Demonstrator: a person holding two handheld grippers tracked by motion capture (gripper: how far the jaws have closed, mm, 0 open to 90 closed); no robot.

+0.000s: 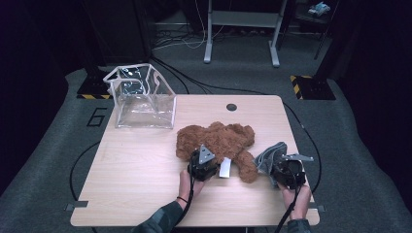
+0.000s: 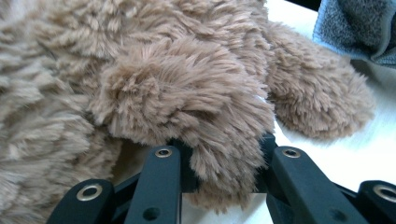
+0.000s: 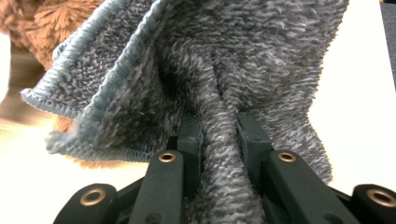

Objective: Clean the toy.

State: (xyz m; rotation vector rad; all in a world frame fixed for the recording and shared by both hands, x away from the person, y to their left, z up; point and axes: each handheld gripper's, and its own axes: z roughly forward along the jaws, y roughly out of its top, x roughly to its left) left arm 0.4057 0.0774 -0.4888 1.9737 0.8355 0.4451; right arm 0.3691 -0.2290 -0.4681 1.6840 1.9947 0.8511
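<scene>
1. While the person's hands come in from the near edge of the desk (image 1: 136, 170), each hand carries a set of tongs, and each set is clamped on a soft item.
2. Left tongs (image 1: 203, 162): closed on a limb of the brown plush bear (image 1: 218, 141). In the left gripper view, the fur (image 2: 219, 154) bulges between the two black jaws, so the pads press into the pile. Judgement: a limb is taken because it is narrow enough to fit between the jaws, whereas the body is too bulky.
3. Bear location: it lies flat near the middle of the desk, toward the right, with one leg reaching toward the near edge. A white tag (image 1: 224, 168) lies just beside the left tongs.
4. Right tongs (image 1: 287, 171): closed on a pinched fold of the grey knit cloth (image 1: 272, 154). In the right gripper view, the fold (image 3: 219, 154) runs straight down between the jaws, and the hemmed edge (image 3: 84, 74) hangs free to the left. Judgement: bunching the fabric gives the pads a thick ridge to hold; a flat single layer would slip.
5. Cloth location: on the right side of the desk, just beside the bear's leg.
6. A clear plastic bag (image 1: 145, 97) stands open at the far left corner, well apart from both items. Judgement: its open mouth suits it as the receptacle for the gripped items.
</scene>
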